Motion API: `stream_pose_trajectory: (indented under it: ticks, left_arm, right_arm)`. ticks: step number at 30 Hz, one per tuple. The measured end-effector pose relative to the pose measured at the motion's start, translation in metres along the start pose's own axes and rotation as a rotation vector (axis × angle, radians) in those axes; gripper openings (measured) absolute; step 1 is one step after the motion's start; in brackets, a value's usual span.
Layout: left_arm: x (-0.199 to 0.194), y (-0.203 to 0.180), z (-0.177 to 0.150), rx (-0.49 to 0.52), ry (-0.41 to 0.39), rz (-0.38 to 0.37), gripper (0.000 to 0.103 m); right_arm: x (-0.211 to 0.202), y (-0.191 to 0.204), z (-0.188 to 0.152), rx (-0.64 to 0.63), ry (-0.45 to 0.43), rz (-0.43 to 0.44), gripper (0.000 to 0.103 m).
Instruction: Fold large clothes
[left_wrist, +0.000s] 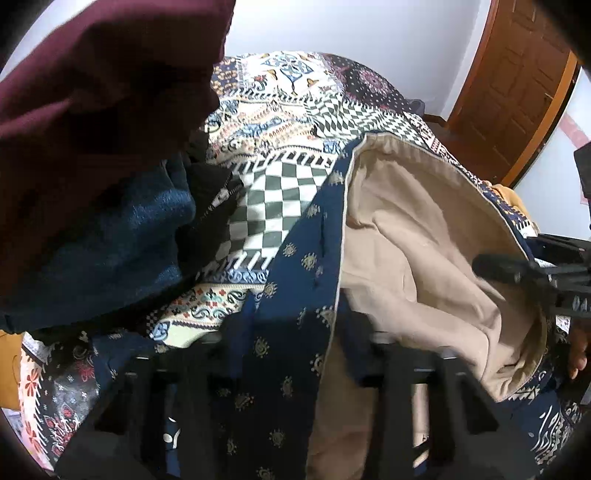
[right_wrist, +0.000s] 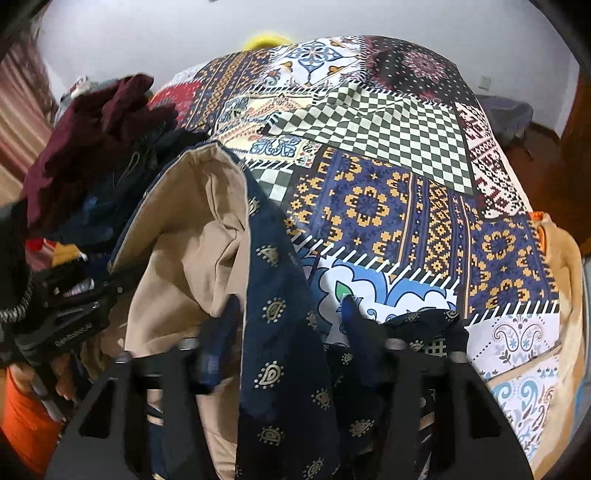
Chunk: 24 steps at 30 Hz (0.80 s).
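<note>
So I've got a claw in each hand over the bed, both angled down at the same navy paisley garment with the tan lining. Going left to right: at about 9 o'clock from the garment sits the heap of unfolded stuff, a maroon piece on top with dark blue things under it. Then my left claw; its fingers are blurry, but the navy edge runs right down between them, and the jaws look narrowed onto that fabric, so I read it as pinched. The lined body of the garment bulges up between my two hands. Then my right claw, with the paisley panel draped straight through it; it looks nipped on that cloth too. Off toward 2 o'clock the patchwork bedspread is free, which is probably where this thing gets laid flat.

What worries me: the cloth is bunched, so I may have only the outer layer, and the lining could sag when I spread it. The pile is also close enough to snag a sleeve
</note>
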<state>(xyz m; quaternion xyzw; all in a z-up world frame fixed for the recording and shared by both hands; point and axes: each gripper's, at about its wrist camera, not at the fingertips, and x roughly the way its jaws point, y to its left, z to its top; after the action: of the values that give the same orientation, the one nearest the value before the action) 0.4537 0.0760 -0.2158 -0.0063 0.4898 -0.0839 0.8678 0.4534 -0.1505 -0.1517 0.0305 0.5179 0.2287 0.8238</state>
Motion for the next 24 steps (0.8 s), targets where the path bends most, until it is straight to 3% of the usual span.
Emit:
stream_pose_trajectory:
  ticks: [3,5,14,24]
  left_arm:
    - [-0.007,0.0,-0.004,-0.001,-0.015,-0.012,0.016]
    - [-0.016,-0.002,-0.005,0.011,-0.03,-0.023,0.009]
    - [-0.086,-0.008,-0.02,0.048,-0.124,-0.015,0.006]
    - [-0.141,-0.004,-0.083,0.021,-0.138,-0.006,0.006]
  right_arm:
    - [-0.008,-0.001,-0.001,0.01,-0.017,0.007,0.011]
    - [-0.017,0.001,-0.003,0.014,-0.04,0.005,0.01]
    - [-0.069,0.026,-0.022,-0.03,-0.122,0.034,0.009]
    - [-0.107,0.065,-0.087,-0.137,-0.154,0.034,0.009]
